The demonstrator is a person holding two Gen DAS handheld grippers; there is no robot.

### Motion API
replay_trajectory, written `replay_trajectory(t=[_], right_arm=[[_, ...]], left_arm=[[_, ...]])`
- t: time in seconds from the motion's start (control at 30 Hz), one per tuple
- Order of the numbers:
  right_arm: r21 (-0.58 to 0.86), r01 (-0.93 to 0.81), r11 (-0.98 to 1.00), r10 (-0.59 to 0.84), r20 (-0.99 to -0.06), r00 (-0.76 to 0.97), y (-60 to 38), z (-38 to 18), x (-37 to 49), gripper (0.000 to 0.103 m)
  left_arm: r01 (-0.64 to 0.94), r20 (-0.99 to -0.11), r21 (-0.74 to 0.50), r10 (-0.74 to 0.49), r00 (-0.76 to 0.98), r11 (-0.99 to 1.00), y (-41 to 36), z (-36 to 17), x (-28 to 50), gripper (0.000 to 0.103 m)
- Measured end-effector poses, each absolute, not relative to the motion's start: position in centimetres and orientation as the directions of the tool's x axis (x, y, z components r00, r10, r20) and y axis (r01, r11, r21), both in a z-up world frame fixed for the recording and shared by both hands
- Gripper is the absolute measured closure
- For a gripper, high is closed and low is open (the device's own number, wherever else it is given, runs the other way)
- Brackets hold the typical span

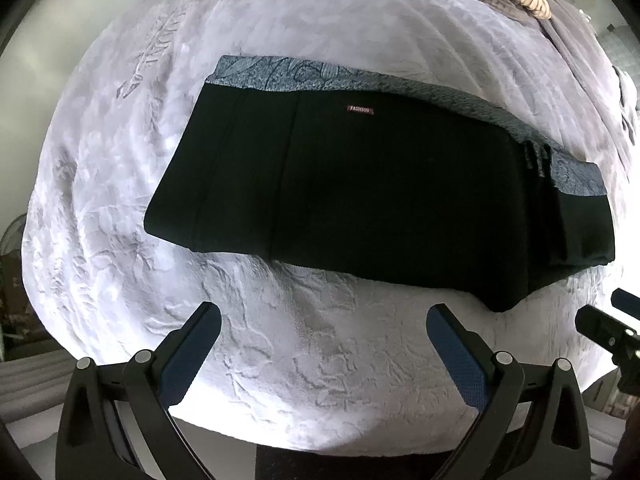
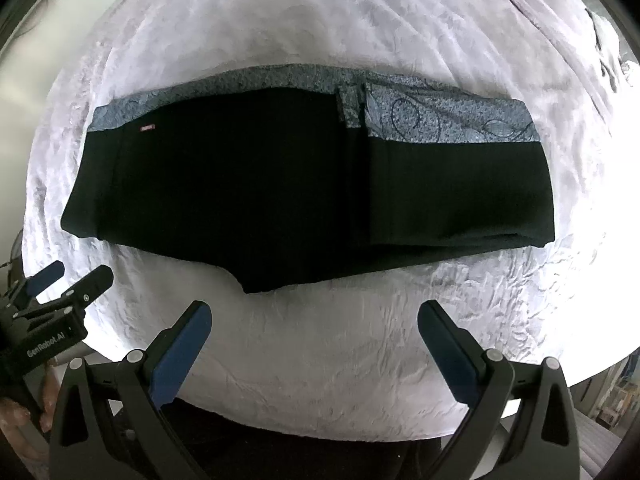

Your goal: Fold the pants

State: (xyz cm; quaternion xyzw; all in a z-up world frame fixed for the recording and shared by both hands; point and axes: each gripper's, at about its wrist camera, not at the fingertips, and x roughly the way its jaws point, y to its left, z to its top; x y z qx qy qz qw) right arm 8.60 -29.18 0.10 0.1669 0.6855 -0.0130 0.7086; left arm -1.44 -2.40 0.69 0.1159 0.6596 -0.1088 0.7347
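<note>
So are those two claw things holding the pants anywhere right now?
No. The left gripper and right gripper are both open above the bedspread, short of the pants.

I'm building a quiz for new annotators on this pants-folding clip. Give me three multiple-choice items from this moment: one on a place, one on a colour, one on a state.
1. Where do the pants lie?
A. Hanging from a gripper
B. Flat on the pale bedspread
C. On the floor

2. What colour is the small label on the pants?
A. Red
B. Yellow
C. Green

3. How do the left gripper and the right gripper stand?
A. Both shut on cloth
B. One open, one shut
C. Both open, holding nothing

Key: 1 B, the black cloth is spread on the bedspread in both views. 2 A, a red tag sits just below the blue-grey patterned band. 3 C, each pair of fingers is spread wide over bare bedspread, short of the pants.
</note>
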Motion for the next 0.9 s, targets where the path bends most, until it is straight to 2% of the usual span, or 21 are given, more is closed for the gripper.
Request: replay_trajectory(t=[0.6, 0.9], right_arm=[[0.221, 0.256, 0.941, 0.223, -0.975, 0.023, -28.8, -1.6, 8.3, 0.0], [0.218, 0.255, 0.942, 0.223, -0.975, 0.01, -28.2, -2.3, 8.5, 0.0]], left_arm=[[0.28, -0.997, 0.02, -0.002, 0.079, 0.96, -1.6, -0.7, -0.5, 0.0], [0.237, -0.997, -0.023, -0.04, 0.069, 0.971, -1.3, -1.6, 0.3, 0.0]])
